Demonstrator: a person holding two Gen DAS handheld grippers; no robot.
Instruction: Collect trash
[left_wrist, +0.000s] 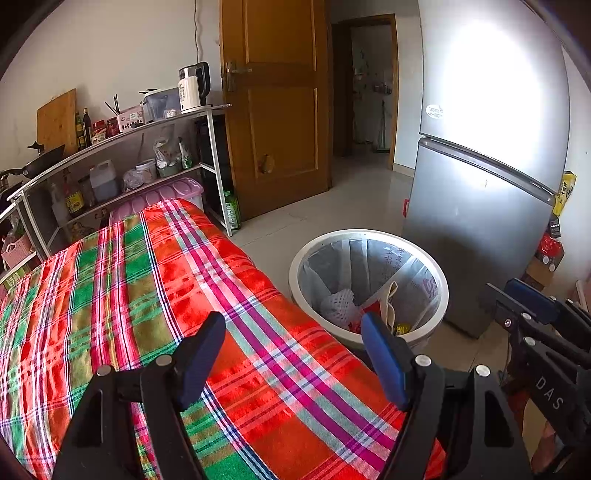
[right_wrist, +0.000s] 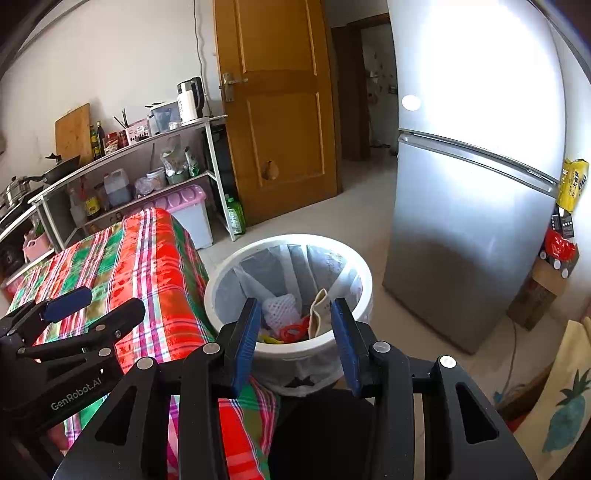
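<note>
A white round trash bin (left_wrist: 369, 236) with a grey liner stands on the floor beside the table; it also shows in the right wrist view (right_wrist: 288, 240). Inside lie a white foam net (right_wrist: 280, 312), a beige wrapper (right_wrist: 318, 314) and red and yellow scraps (right_wrist: 291, 332). My left gripper (left_wrist: 293, 352) is open and empty above the plaid cloth. My right gripper (right_wrist: 295, 338) is open and empty just above the bin's near rim. The right gripper also shows at the right edge of the left wrist view (left_wrist: 532, 306), and the left gripper shows in the right wrist view (right_wrist: 92, 304).
The table carries a red-green plaid cloth (left_wrist: 147, 295). A silver fridge (left_wrist: 487, 184) stands right of the bin. A metal shelf (left_wrist: 122, 162) with bottles, a kettle and a pan lines the back wall. A wooden door (left_wrist: 277, 103) stands behind.
</note>
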